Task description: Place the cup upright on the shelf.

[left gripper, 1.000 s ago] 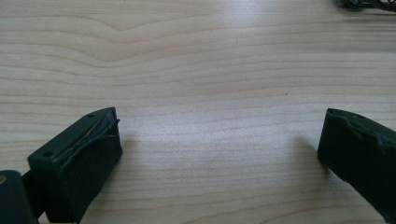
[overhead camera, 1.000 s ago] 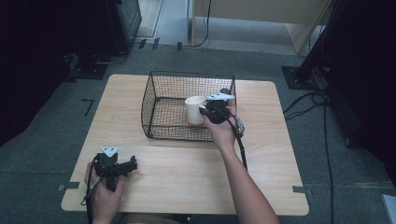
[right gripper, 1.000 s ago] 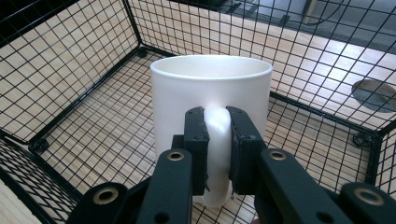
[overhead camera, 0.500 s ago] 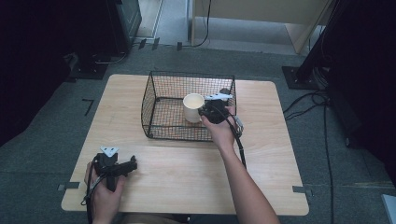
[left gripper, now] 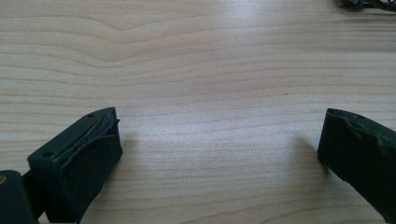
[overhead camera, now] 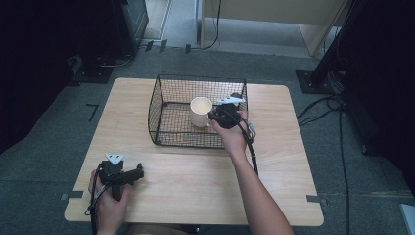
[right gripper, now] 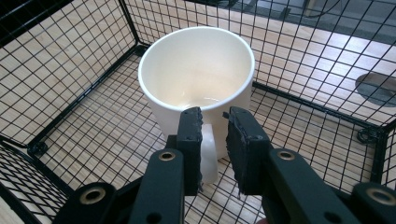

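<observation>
On the left, near the front edge of the wooden bench, a hand holds the left gripper. It sits low over the bare wood. In the left gripper view its two black jaws are spread far apart, with just wood grain between them. A corner of the black wire basket peeks in at the top right of that view.

In the middle of the bench stands the wire basket. It is open at the top. Inside it, toward the right side, sits a cream mug. The mug stands upright on the basket floor, and it looks empty inside.

Just to the right of the mug is the right gripper, held by the other hand, with a cable trailing back along the arm. It reaches into the basket from the right. In the right gripper view its two jaws are almost together, one on each side of the mug's handle. The left jaw lies against the handle. A small gap shows beside the right jaw, so it is hard to say if the handle is squeezed tight.
</observation>
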Tool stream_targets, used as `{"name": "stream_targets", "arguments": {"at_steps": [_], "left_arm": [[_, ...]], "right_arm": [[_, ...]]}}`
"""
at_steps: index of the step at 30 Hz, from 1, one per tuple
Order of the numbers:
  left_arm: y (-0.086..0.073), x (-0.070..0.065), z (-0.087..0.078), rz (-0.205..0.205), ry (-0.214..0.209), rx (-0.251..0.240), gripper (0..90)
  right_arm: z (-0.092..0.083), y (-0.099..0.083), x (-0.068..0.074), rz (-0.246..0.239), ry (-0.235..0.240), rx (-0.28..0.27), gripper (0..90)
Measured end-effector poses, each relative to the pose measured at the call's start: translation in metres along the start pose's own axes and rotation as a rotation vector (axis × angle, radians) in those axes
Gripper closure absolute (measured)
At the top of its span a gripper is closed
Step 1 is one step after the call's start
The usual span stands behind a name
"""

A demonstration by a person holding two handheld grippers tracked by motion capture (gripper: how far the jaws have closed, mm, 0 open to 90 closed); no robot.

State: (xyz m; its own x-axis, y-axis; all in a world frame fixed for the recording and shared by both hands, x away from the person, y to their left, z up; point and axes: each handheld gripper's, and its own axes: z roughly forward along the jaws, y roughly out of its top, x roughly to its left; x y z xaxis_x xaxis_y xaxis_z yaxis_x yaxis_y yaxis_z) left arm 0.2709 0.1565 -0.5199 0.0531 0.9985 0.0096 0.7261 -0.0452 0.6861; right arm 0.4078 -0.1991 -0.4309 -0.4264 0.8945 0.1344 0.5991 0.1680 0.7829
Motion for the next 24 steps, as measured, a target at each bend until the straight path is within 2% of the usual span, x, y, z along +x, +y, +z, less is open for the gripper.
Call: {"name": "stream_targets", "arguments": {"at_steps": [3, 5, 6, 7, 9, 10, 12, 13, 15, 17, 19, 24], "left_arm": [[0.0, 0.0, 0.0, 0.0, 0.0, 0.0, 0.0], [0.0, 0.0, 0.0, 0.0, 0.0, 0.0, 0.0], [0.0, 0.0, 0.0, 0.0, 0.0, 0.0, 0.0], [0.0, 0.0, 0.0, 0.0, 0.0, 0.0, 0.0], [0.0, 0.0, 0.0, 0.0, 0.0, 0.0, 0.0], [0.0, 0.0, 0.0, 0.0, 0.0, 0.0, 0.0], [0.0, 0.0, 0.0, 0.0, 0.0, 0.0, 0.0], [0.0, 0.0, 0.0, 0.0, 0.0, 0.0, 0.0], [0.0, 0.0, 0.0, 0.0, 0.0, 0.0, 0.0], [0.0, 0.0, 0.0, -0.001, 0.0, -0.001, 0.0], [0.0, 0.0, 0.0, -0.001, 0.0, -0.002, 0.0], [0.0, 0.0, 0.0, -0.001, 0.0, -0.002, 0.0]], "right_arm": [[-0.005, 0.001, 0.0, 0.002, 0.003, -0.018, 73.0], [-0.013, 0.002, 0.002, -0.002, 0.014, -0.049, 64.2], [-0.013, 0.002, 0.002, -0.002, 0.014, -0.049, 64.2], [-0.016, 0.003, 0.003, -0.004, 0.023, -0.062, 59.9], [-0.022, 0.004, 0.006, -0.02, 0.046, -0.088, 48.9], [-0.025, 0.005, 0.008, -0.03, 0.05, -0.101, 40.4], [-0.032, 0.006, 0.013, -0.038, 0.037, -0.112, 26.4], [-0.038, 0.006, 0.016, -0.04, 0.014, -0.11, 11.9], [-0.041, 0.005, 0.018, -0.04, 0.004, -0.105, 9.8], [-0.048, 0.003, 0.021, -0.046, -0.008, -0.111, 1.4], [-0.059, -0.003, 0.024, -0.071, -0.02, -0.113, 0.0], [-0.074, -0.012, 0.024, -0.075, 0.019, -0.111, 0.0]]}}
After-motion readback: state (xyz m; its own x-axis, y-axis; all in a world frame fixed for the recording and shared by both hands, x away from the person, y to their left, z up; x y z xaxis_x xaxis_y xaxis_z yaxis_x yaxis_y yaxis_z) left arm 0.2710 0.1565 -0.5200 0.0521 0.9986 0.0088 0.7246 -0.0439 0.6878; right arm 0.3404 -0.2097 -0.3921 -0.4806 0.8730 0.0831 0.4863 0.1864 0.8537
